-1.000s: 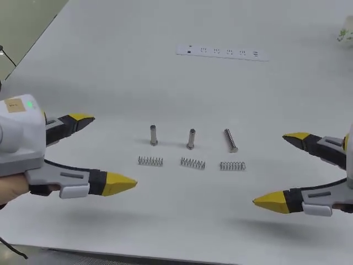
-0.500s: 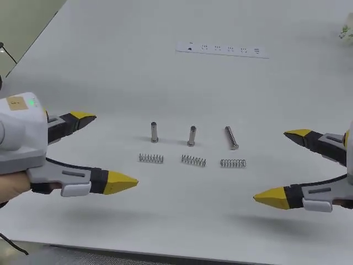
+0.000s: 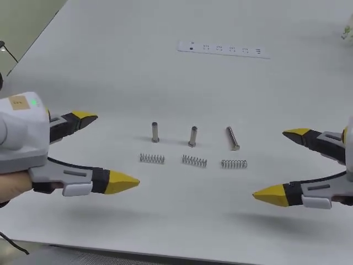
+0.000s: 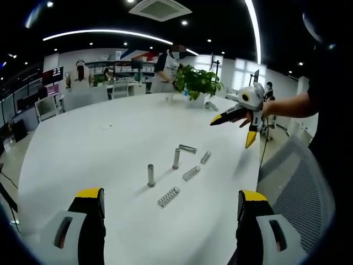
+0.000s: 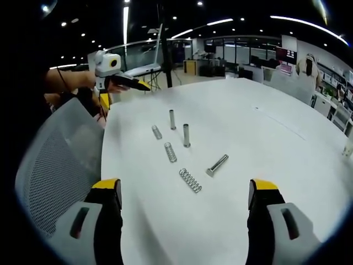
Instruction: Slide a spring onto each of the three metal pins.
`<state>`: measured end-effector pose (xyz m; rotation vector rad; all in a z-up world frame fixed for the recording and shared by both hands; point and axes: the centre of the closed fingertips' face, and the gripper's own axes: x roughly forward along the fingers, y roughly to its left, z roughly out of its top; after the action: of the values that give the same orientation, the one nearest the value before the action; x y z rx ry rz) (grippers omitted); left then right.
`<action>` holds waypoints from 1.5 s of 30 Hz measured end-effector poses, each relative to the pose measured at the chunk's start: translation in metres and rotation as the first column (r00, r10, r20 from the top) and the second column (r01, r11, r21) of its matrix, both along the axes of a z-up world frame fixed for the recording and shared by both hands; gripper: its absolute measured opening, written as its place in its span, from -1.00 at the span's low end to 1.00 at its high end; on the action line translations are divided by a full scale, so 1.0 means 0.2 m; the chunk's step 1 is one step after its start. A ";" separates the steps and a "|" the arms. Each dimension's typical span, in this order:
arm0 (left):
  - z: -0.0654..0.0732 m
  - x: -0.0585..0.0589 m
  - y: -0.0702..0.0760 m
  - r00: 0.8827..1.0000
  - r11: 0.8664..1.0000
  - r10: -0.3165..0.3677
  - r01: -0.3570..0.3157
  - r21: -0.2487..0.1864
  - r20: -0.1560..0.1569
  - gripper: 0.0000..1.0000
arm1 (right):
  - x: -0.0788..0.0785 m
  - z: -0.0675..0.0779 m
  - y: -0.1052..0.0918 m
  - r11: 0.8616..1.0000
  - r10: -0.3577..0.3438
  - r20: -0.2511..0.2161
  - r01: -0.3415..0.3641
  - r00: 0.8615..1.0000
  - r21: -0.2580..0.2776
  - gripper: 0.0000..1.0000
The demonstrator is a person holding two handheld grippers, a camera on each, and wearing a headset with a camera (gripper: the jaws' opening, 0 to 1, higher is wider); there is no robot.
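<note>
White tabletop (image 3: pixel 110 66) runs under the head view, with three short steel pins in a row near its middle: the left pin (image 3: pixel 155 132) and the middle pin (image 3: pixel 193 136) stand upright, and the right pin (image 3: pixel 232 138) lies on its side. Just in front of each pin a small coiled wire spring lies flat and apart from it: the left spring (image 3: pixel 151 159), the middle spring (image 3: pixel 194 160) and the right spring (image 3: pixel 234 163). The grey, yellow-tipped left gripper (image 3: pixel 105 149) hovers at the left, jaws spread wide and holding nothing. The matching right gripper (image 3: pixel 282 163) hangs at the right, likewise parted and empty. Both are well apart from the parts. A flat white power strip (image 3: pixel 223 49) lies farther back. The left gripper view looks along the row from its end and adds a leafy green potted plant (image 4: pixel 198 83) at the far table edge, a hand carrying the right gripper (image 4: pixel 230 134), and a grey mesh chair back (image 4: pixel 300 187). The right gripper view looks from the other end, with the fallen right pin (image 5: pixel 217 165) nearest, just beside the right spring (image 5: pixel 190 180), and the left gripper (image 5: pixel 126 94) held beyond the row.
</note>
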<state>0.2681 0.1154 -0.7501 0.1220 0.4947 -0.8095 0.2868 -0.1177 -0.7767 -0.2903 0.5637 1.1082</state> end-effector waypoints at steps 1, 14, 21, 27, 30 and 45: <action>0.00 0.00 0.00 1.000 1.000 0.000 0.000 0.001 0.000 0.96 | 0.00 0.00 0.00 1.000 0.001 -0.001 -0.001 1.000 0.000 0.92; -0.01 0.01 -0.01 1.000 1.000 -0.006 0.006 0.001 -0.003 0.96 | 0.02 -0.03 -0.01 0.999 -0.041 -0.078 0.042 0.996 0.010 0.72; -0.02 0.02 -0.01 1.000 1.000 -0.005 0.005 -0.003 -0.006 0.96 | 0.04 -0.02 0.01 0.998 -0.052 -0.114 0.054 0.992 0.011 0.57; -0.02 0.01 0.01 1.000 1.000 0.000 0.000 -0.002 -0.007 0.92 | 0.07 -0.02 0.04 0.999 -0.047 -0.126 0.049 0.991 0.009 0.41; -0.03 0.01 0.02 1.000 1.000 0.008 -0.008 -0.005 -0.010 0.92 | 0.09 -0.02 0.06 0.999 -0.049 -0.135 0.051 0.990 0.012 0.32; -0.04 0.00 0.04 1.000 1.000 0.018 -0.018 -0.012 -0.008 0.92 | 0.20 -0.03 0.11 0.998 -0.066 -0.149 0.064 0.987 -0.020 0.10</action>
<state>0.2687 0.1230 -0.7574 0.1033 0.4974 -0.7950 0.3270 -0.0962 -0.7825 -0.2015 0.7109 1.0685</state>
